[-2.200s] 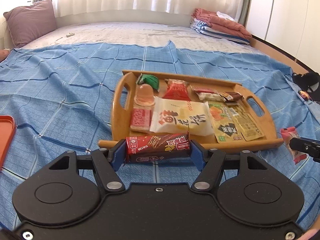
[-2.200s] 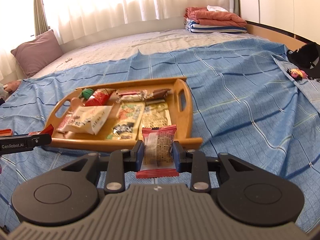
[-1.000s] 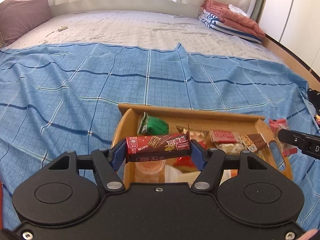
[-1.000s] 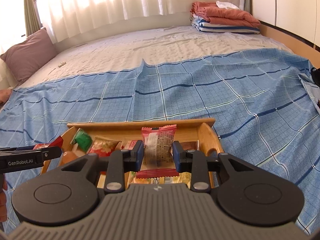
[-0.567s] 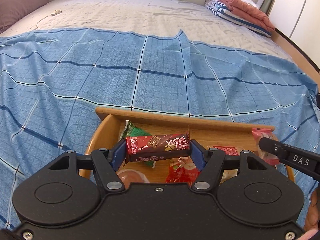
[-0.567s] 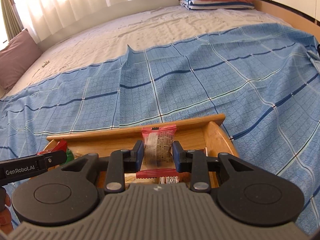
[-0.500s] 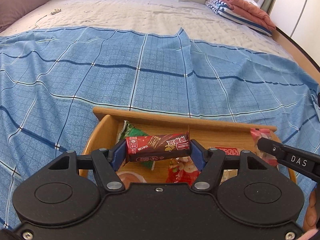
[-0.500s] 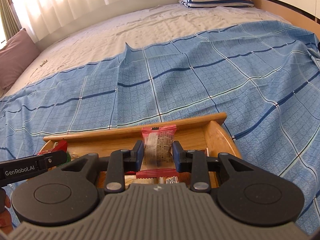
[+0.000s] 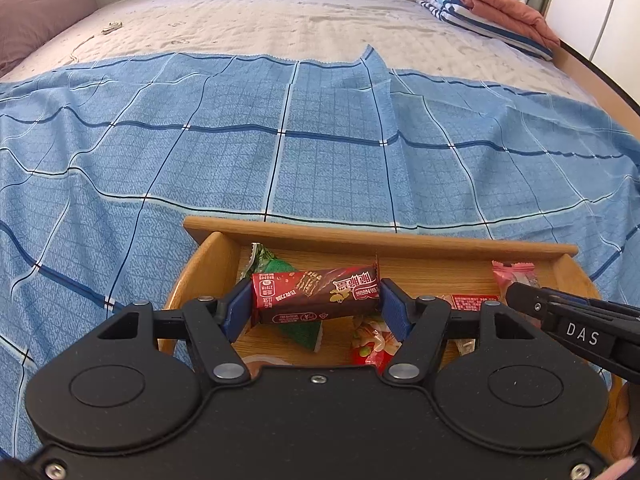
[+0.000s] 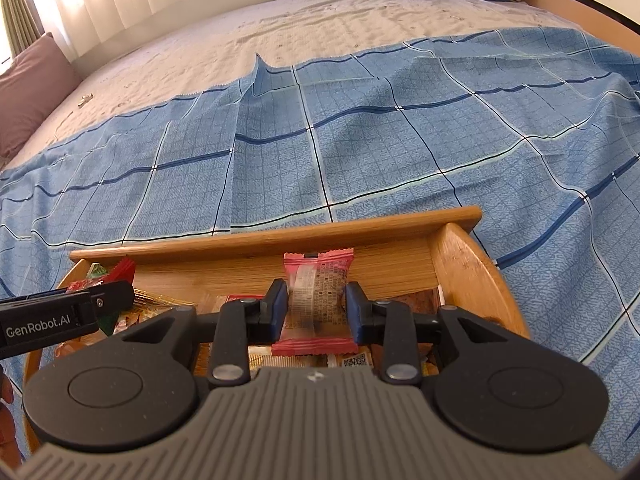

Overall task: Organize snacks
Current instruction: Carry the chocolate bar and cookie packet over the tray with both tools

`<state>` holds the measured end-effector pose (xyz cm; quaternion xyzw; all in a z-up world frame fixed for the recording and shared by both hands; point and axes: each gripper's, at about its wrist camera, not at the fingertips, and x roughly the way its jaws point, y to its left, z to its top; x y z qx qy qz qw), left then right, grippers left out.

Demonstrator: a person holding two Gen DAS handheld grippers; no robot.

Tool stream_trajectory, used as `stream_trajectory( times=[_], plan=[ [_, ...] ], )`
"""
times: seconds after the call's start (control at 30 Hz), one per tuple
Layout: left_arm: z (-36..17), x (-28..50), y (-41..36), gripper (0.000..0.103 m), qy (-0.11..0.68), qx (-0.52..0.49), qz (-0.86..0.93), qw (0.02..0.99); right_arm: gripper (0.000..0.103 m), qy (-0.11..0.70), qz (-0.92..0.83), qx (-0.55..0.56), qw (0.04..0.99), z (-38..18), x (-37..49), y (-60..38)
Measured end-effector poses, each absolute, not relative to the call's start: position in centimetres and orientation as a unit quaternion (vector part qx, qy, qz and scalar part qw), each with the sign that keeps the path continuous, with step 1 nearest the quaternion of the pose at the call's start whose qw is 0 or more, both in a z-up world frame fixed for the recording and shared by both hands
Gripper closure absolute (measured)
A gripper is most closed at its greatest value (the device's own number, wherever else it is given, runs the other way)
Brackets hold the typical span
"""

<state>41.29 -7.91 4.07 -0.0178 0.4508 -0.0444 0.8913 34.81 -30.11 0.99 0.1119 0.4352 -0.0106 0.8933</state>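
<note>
the left gripper (image 9: 316, 306) has its blue fingers (image 9: 236, 310) clamped on the two ends of a dark red chocolate bar (image 9: 316, 294), which lies crosswise between them, just above the left part of the wooden tray (image 9: 360, 236). beneath the bar sit a green packet (image 9: 276, 266) and a red packet with a floral print (image 9: 372, 344), both on the tray floor.

the right gripper (image 10: 316, 312) holds a pink wrapped snack (image 10: 318, 292) standing on end, its fingers (image 10: 278, 308) set narrow against the wrapper's sides, though the pinch looks light and the wrapper is a little blurred. it hangs over the right end of the tray, close to the far wall (image 10: 280, 240). flat packets lie under it, mostly hidden by the gripper body.

each gripper shows at the edge of the other's view, both over the tray and near one another.

the tray rests on a blue checked sheet (image 9: 200, 140) spread over the bed. past the sheet comes a beige mattress cover (image 9: 260, 20), with a mauve pillow (image 9: 36, 4) at the far left and folded blankets (image 9: 488, 4) at the far right.
</note>
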Motion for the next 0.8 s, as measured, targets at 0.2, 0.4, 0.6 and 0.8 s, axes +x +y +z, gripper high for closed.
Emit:
stream_trajectory(
  times=[0.2,0.4,0.6,0.8],
  plan=[
    [4.0,41.3,-8.1,0.038,0.449,-0.014,-0.044,0.892,0.065,0.437,-0.009,0.107,0.893,1.0,35.0,-30.1],
    [4.2,42.3,-7.8,0.038,0.463,-0.018,-0.053,0.884,0.065,0.440,-0.012,0.106,0.891,1.1,35.5,-30.2],
    [4.3,42.8,-7.8,0.038,0.473,-0.019,-0.055,0.879,0.064,0.440,-0.004,0.104,0.892,1.0,35.5,-30.0],
    [4.8,42.5,-8.8,0.038,0.483,-0.024,-0.086,0.871,0.064,0.440,0.010,0.086,0.894,1.1,35.3,-29.3]
  ],
)
